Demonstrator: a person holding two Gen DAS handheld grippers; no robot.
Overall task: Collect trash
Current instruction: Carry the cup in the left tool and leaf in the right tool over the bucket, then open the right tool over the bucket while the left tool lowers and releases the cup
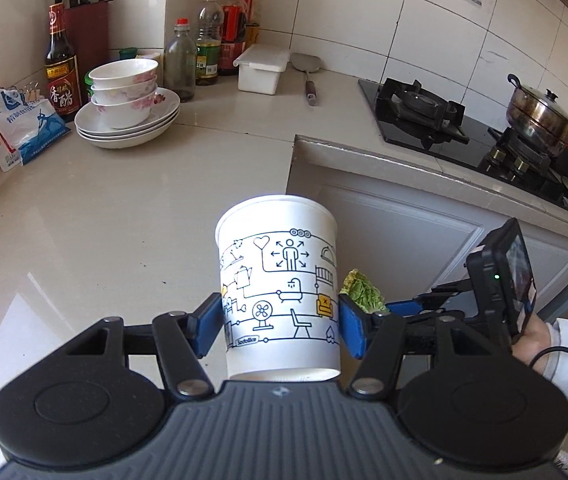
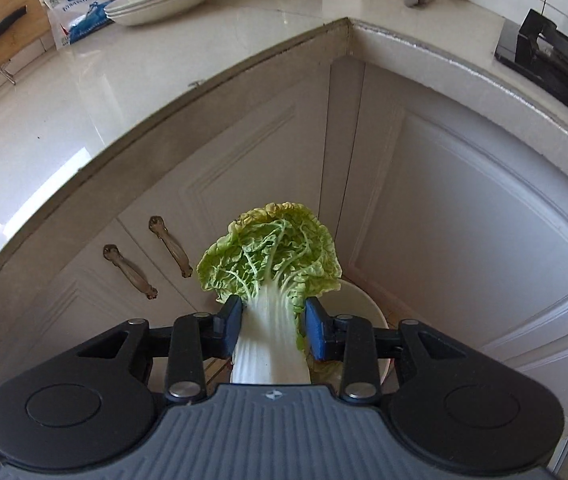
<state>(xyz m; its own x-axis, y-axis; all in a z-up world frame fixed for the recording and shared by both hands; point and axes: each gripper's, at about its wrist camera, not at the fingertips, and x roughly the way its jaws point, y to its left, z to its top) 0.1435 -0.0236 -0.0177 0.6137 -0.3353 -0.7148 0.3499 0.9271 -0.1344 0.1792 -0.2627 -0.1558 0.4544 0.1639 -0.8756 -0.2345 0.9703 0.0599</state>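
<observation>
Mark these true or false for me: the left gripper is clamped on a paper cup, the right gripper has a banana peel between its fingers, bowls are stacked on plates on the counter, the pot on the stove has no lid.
1. The left gripper is clamped on a paper cup. True.
2. The right gripper has a banana peel between its fingers. False: it is a cabbage leaf.
3. Bowls are stacked on plates on the counter. True.
4. The pot on the stove has no lid. False: its lid is on.
</observation>
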